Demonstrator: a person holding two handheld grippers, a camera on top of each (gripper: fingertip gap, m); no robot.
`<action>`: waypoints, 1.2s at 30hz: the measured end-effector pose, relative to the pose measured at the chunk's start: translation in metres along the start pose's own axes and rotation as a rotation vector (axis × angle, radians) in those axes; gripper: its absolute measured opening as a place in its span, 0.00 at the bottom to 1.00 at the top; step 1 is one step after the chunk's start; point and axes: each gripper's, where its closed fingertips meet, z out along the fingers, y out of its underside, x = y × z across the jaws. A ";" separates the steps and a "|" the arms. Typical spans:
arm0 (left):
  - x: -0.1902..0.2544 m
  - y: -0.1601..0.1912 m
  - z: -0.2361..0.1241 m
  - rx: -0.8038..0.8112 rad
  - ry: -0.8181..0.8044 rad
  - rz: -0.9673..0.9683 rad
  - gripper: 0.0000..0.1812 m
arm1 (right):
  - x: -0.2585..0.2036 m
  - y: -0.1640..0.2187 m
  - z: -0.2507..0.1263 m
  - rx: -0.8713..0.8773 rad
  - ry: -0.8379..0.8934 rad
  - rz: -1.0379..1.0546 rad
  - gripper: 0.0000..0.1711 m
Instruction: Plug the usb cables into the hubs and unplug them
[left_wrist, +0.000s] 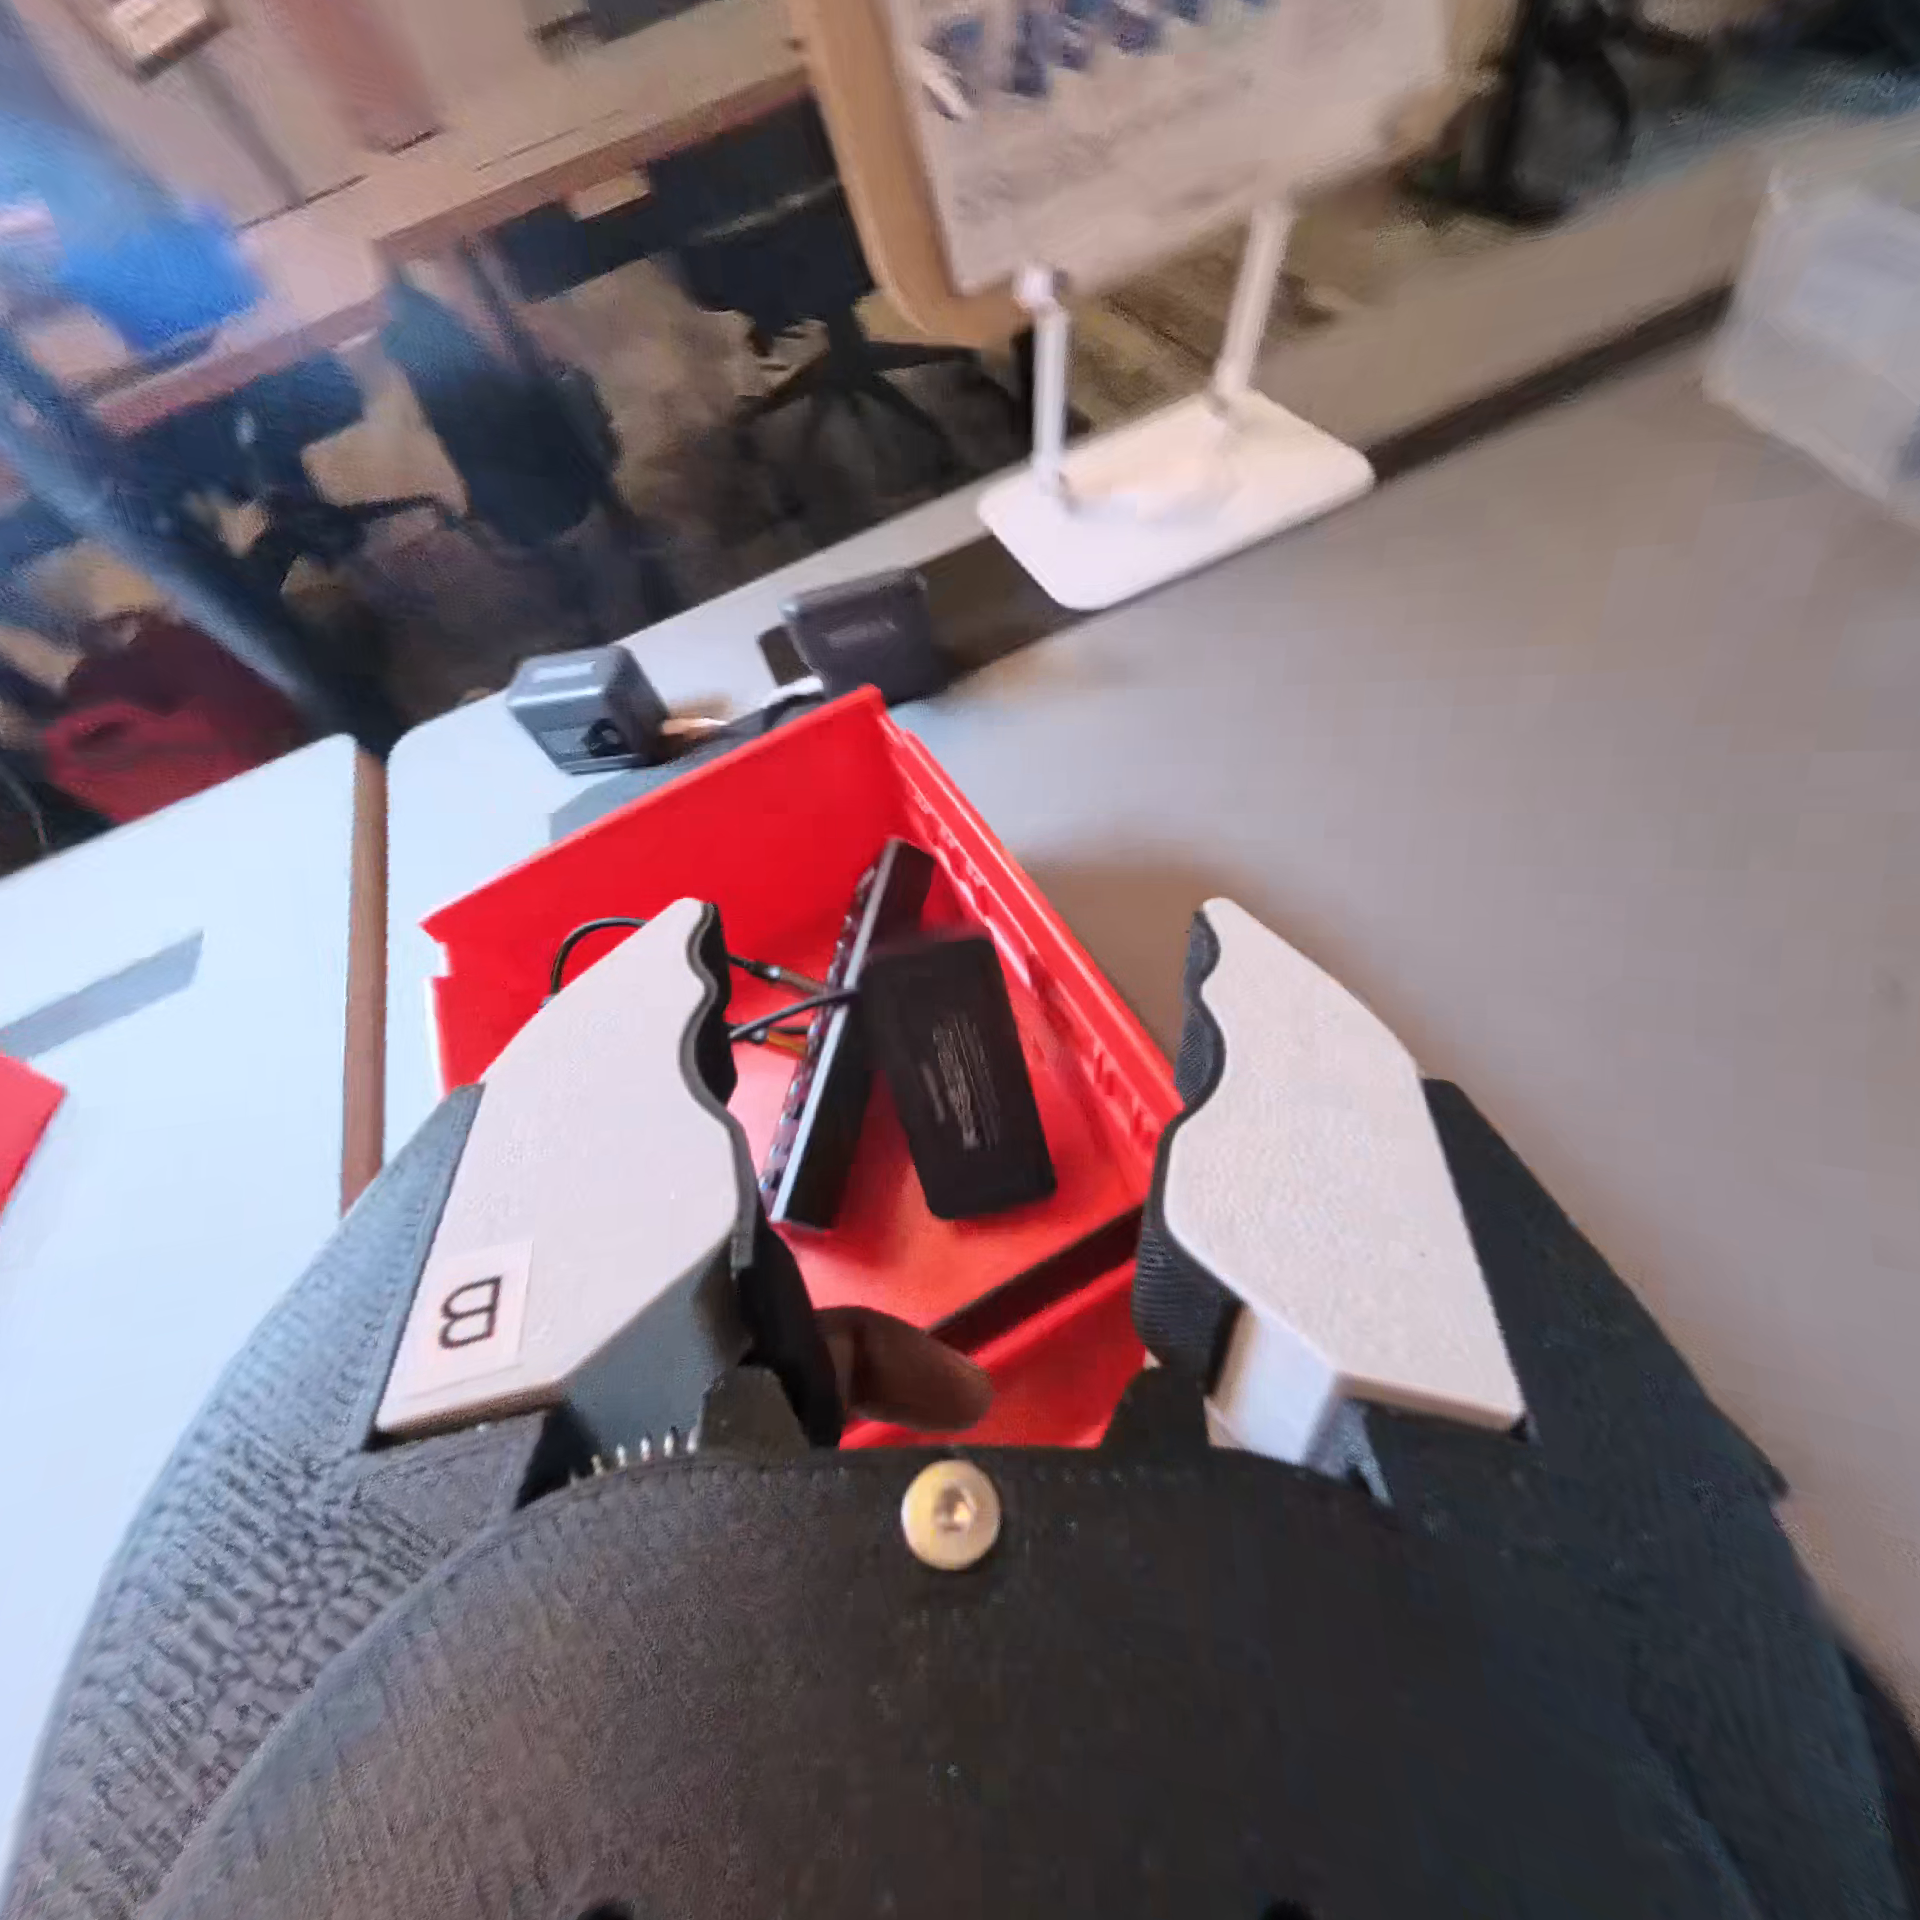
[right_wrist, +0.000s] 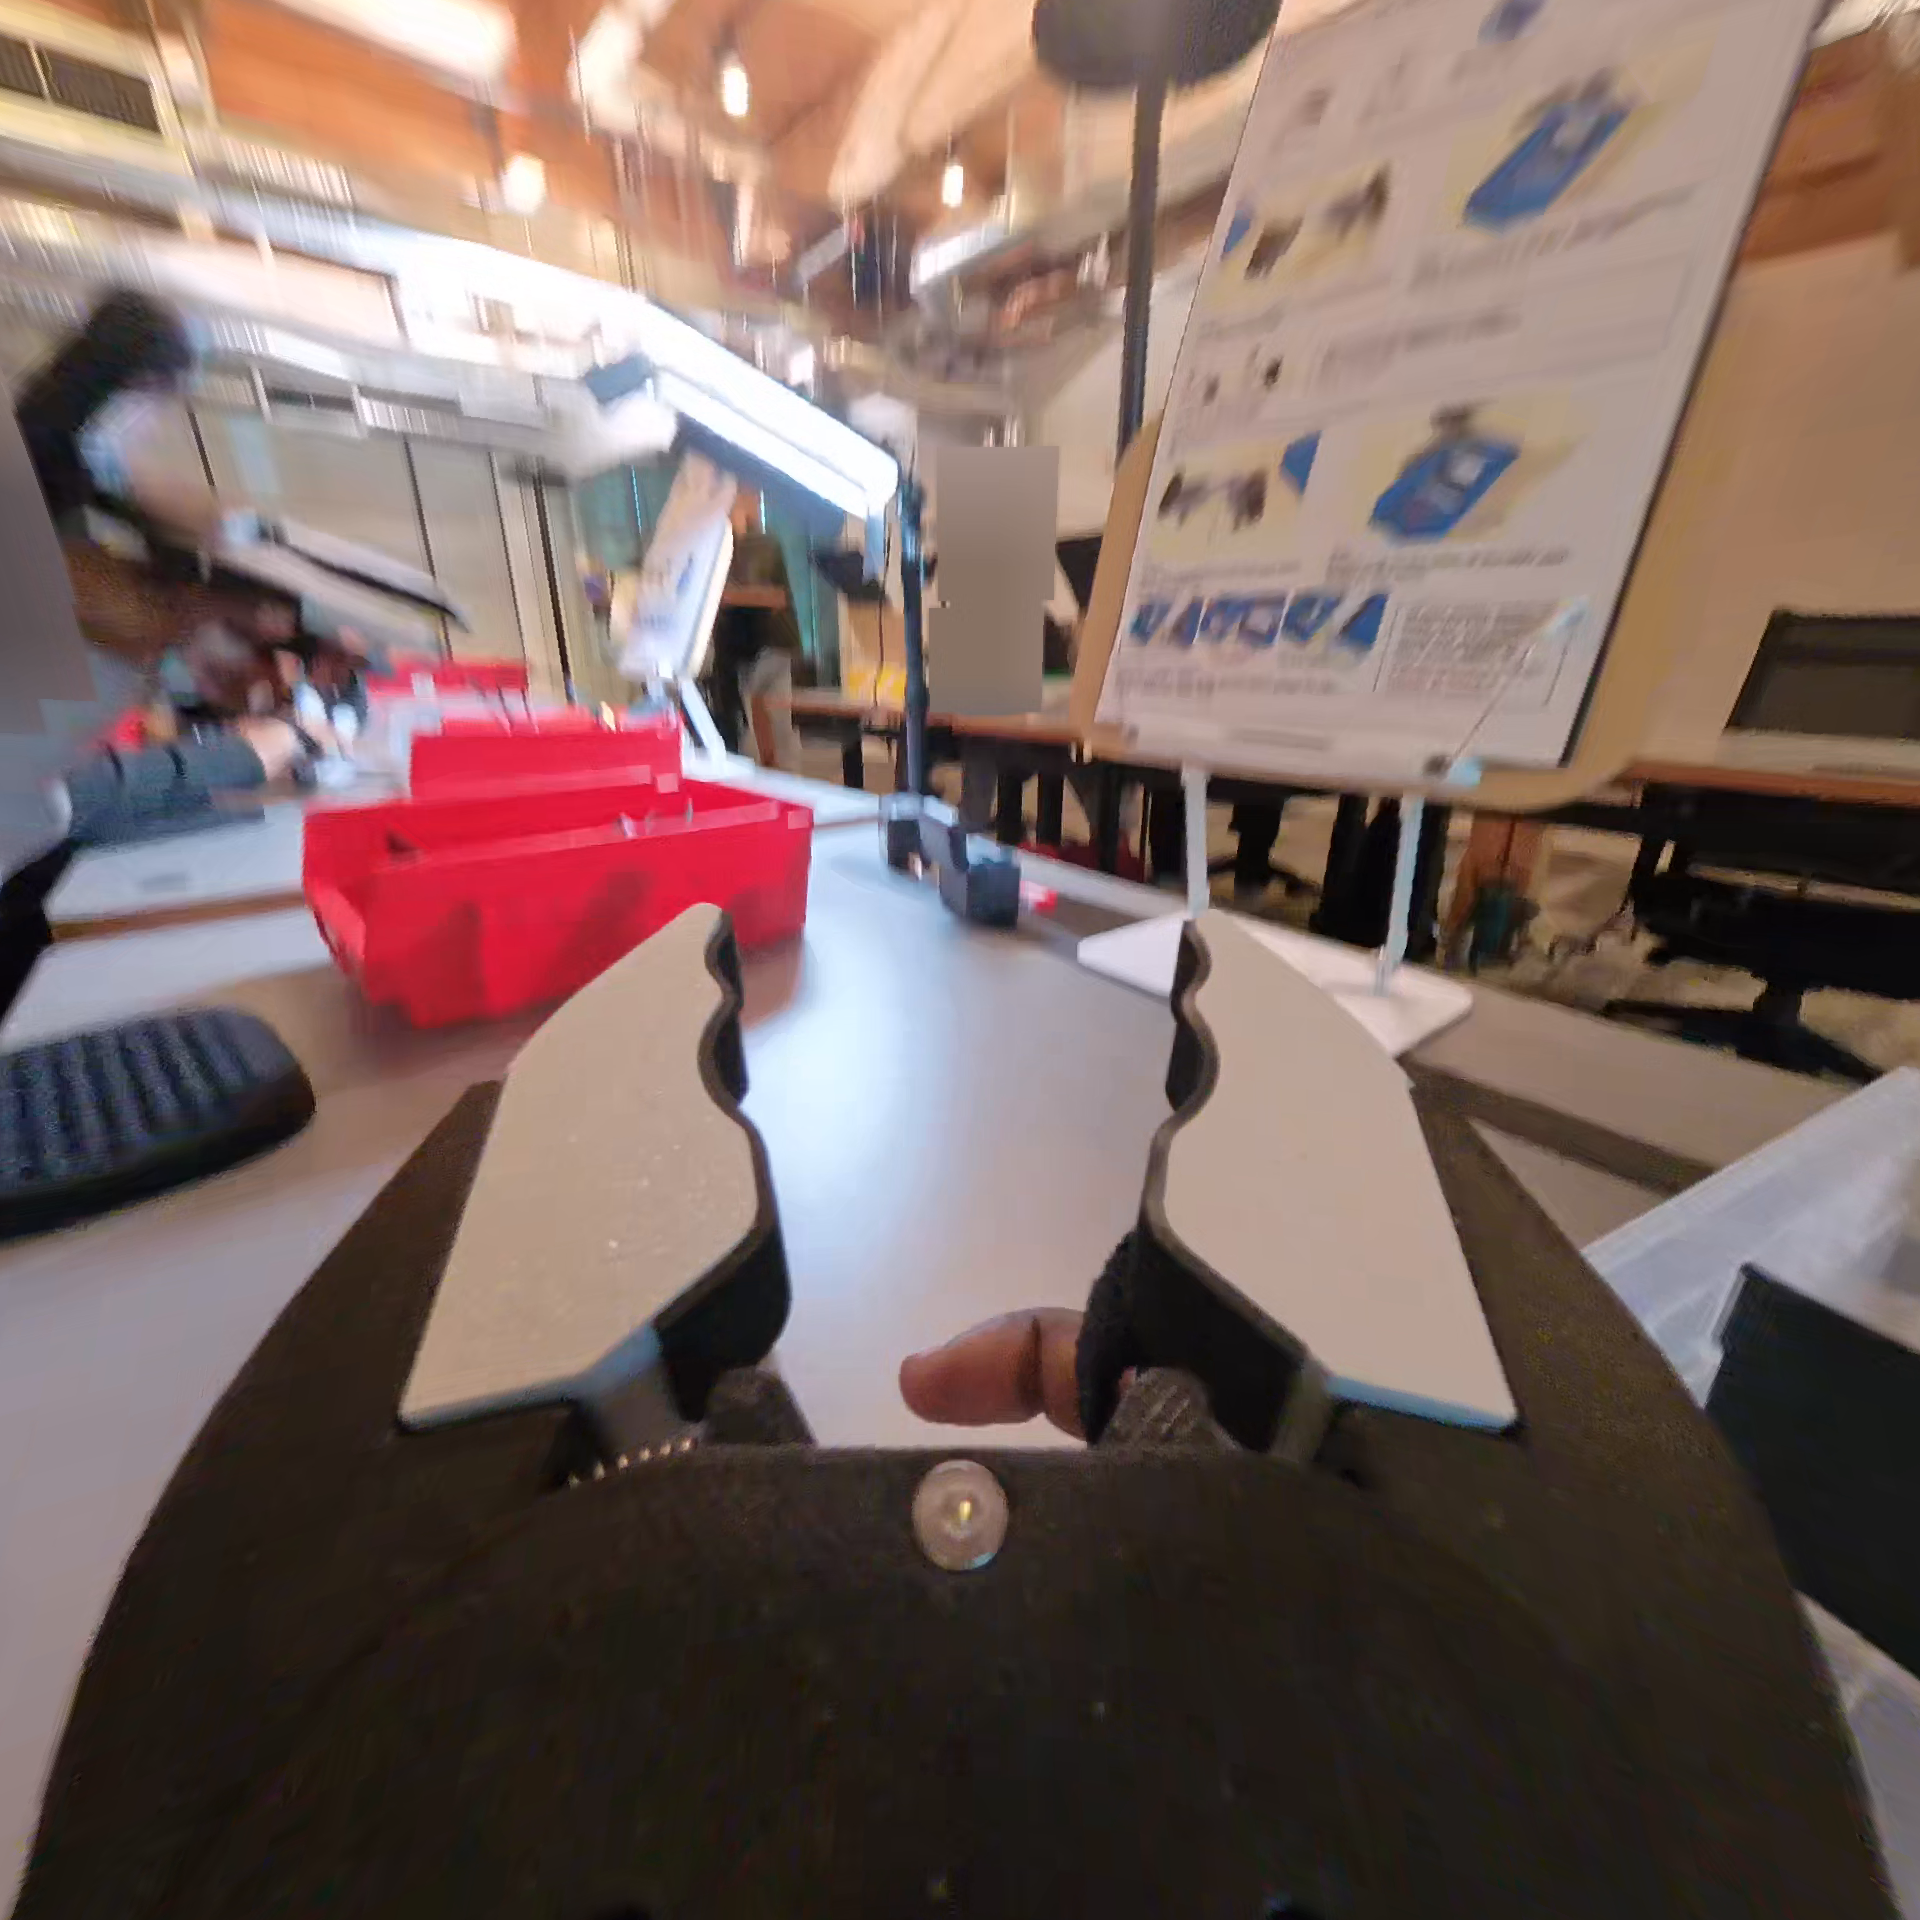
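Note:
A red open bin (left_wrist: 790, 821) sits on the grey table. Inside lie two black USB hubs: a long thin one (left_wrist: 831, 1081) on its edge and a flat wide one (left_wrist: 961, 1081) beside it. Thin black cables (left_wrist: 597, 930) trail at the bin's left side, partly hidden by my finger. My left gripper (left_wrist: 951, 971) is open and empty, held above the bin's near end. My right gripper (right_wrist: 956, 982) is open and empty, low over the bare table, with the red bin (right_wrist: 561, 883) ahead to its left.
A white stand (left_wrist: 1174, 499) holds an instruction board (right_wrist: 1403, 395) at the table's far edge. Two small dark adapters (left_wrist: 587, 707) sit behind the bin. A clear plastic box (right_wrist: 1766, 1226) is at the right. A black ribbed pad (right_wrist: 125, 1101) lies at the left.

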 end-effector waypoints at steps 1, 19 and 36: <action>-0.004 -0.002 0.009 -0.008 -0.020 -0.049 0.46 | -0.001 0.013 0.003 -0.068 -0.001 -0.022 0.49; 0.006 0.147 0.110 -0.514 0.061 -0.210 0.34 | 0.003 0.059 0.008 -0.286 0.022 -0.161 0.48; -0.039 0.021 0.044 0.229 -0.147 -0.153 0.33 | 0.001 0.061 0.013 -0.296 0.023 -0.208 0.48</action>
